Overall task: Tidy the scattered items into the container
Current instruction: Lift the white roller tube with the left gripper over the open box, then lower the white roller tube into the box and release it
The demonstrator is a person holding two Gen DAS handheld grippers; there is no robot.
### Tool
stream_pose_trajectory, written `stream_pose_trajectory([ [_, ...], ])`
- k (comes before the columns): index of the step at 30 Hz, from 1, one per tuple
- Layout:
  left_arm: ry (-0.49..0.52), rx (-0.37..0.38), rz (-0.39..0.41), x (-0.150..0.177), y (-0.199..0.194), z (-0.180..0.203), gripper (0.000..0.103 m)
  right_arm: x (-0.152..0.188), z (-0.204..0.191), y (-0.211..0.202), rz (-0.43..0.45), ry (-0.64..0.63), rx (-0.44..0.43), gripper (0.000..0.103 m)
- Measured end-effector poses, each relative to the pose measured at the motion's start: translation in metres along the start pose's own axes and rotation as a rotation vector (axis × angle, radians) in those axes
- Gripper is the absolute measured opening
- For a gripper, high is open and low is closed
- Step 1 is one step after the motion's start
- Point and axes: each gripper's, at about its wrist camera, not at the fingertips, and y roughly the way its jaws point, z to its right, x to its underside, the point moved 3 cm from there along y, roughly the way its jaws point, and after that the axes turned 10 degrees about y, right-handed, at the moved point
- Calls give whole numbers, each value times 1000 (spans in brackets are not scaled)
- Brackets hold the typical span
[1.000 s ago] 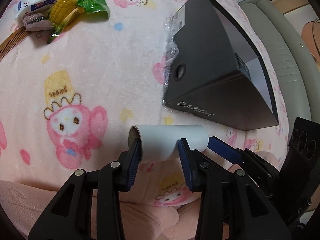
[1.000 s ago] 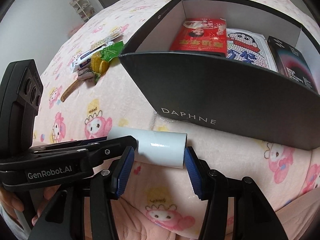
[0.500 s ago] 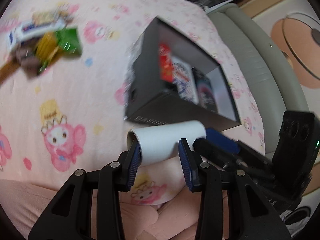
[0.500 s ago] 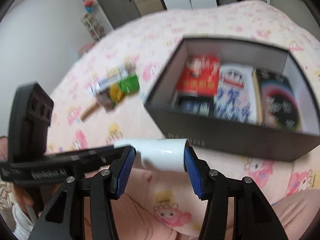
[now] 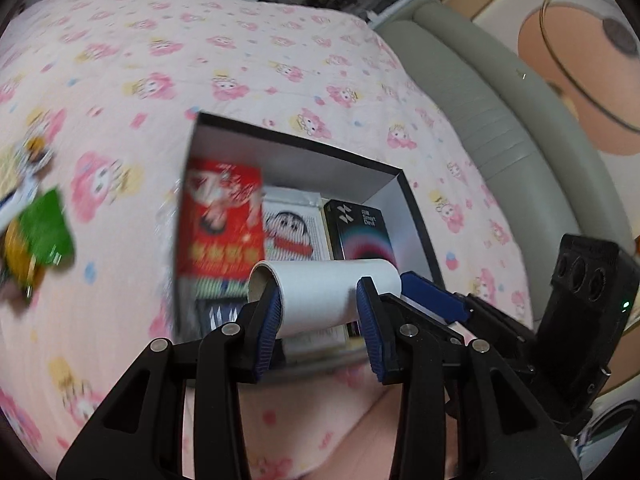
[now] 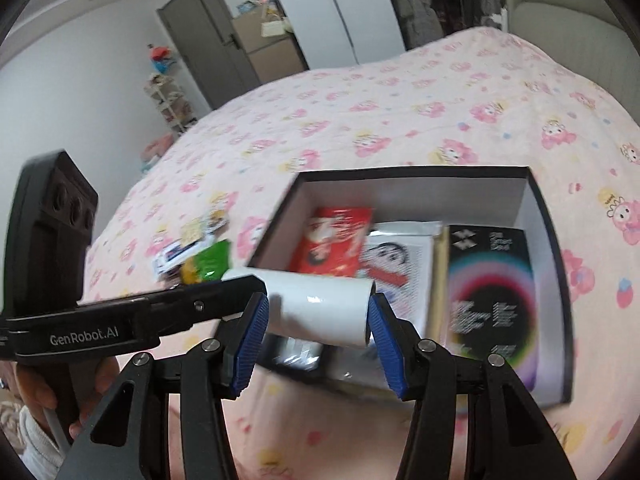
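Note:
A white roll (image 5: 328,284) (image 6: 320,304) hangs in the air above the near end of a black box (image 5: 304,140) (image 6: 412,172) with a white inside. My left gripper (image 5: 318,300) is shut across the roll near its open left end. My right gripper (image 6: 316,316) is shut on the same roll, and one of its blue pads (image 5: 432,296) sits at the roll's right end. The box holds a red packet (image 6: 336,240), a cartoon packet (image 6: 396,260) and a black carton (image 6: 488,292). Left of the box lies a heap with a green corn packet (image 5: 44,232) (image 6: 208,264).
The pink cartoon-print blanket (image 5: 280,60) covers the whole bed. A grey padded headboard (image 5: 500,140) runs along its right side. A person's hand (image 6: 36,392) holds the left gripper's handle. A door (image 6: 200,40) and a small shelf (image 6: 168,96) stand far off.
Both grippers have lifted the white roll off the blanket and carried it up and forward over the box's near end. The inside of the box has come into view.

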Motion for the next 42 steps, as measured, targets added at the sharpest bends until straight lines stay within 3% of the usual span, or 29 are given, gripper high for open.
stream_pose_trajectory([
  [9, -122, 47, -97, -34, 81, -35, 37, -42, 44, 57, -64, 58, 68, 48],
  [13, -132, 11, -156, -29, 107, -40, 37, -38, 60, 79, -108, 95, 101, 48],
  [17, -121, -11, -147, -28, 106, -38, 38, -34, 73, 85, -129, 137, 105, 48],
  [23, -87, -64, -53, -19, 68, -35, 38, -31, 92, 47, -22, 184, 92, 48],
  [25, -65, -78, -72, -12, 64, -32, 38, -30, 94, 38, -19, 175, 89, 48],
  [29, 1, -80, -184, 9, 69, -15, 38, -18, 88, 41, -99, 125, 59, 48],
  [34, 132, -207, -289, 17, 96, 3, 38, -5, 79, 54, -182, 54, 73, 48],
  [37, 110, -224, -279, 2, 107, -2, 35, -11, 76, 66, -193, 39, 117, 48],
  [42, 27, -203, -219, -23, 110, -10, 35, -38, 86, 51, -63, 129, 152, 48],
])
